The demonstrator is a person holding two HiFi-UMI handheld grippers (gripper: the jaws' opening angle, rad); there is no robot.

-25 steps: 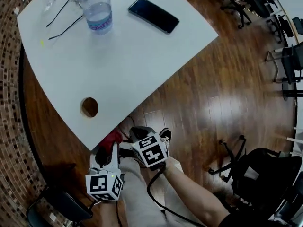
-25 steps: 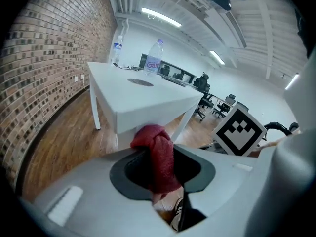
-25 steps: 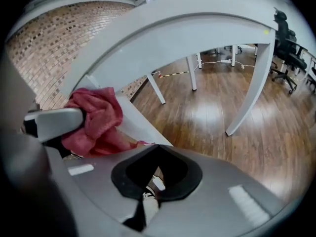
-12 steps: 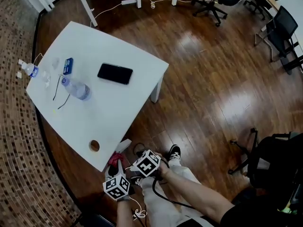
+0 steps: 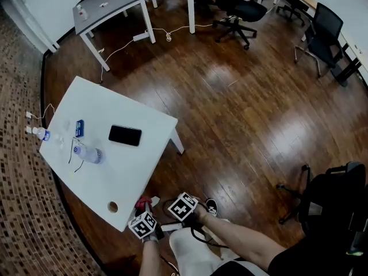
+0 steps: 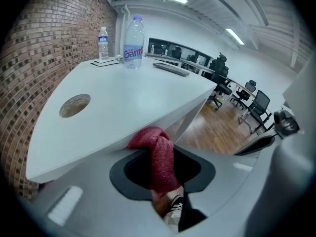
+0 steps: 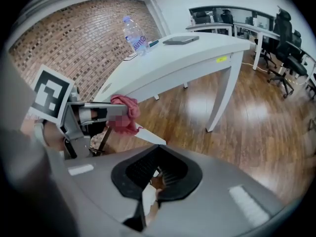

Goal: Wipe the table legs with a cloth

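Left tongs clenched on the red cloth, which bunches right at the near corner of the white table, just under its edge; right tongs squeezed together with nothing between them, close beside the left pair; a white table leg stands further off, apart from the cloth; bottle and phone sit on top.

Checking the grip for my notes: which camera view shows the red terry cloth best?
The left gripper view: the red terry cloth hangs large, clamped between the jaws there. The right gripper view shows it small, sideways; the head view only a red speck.
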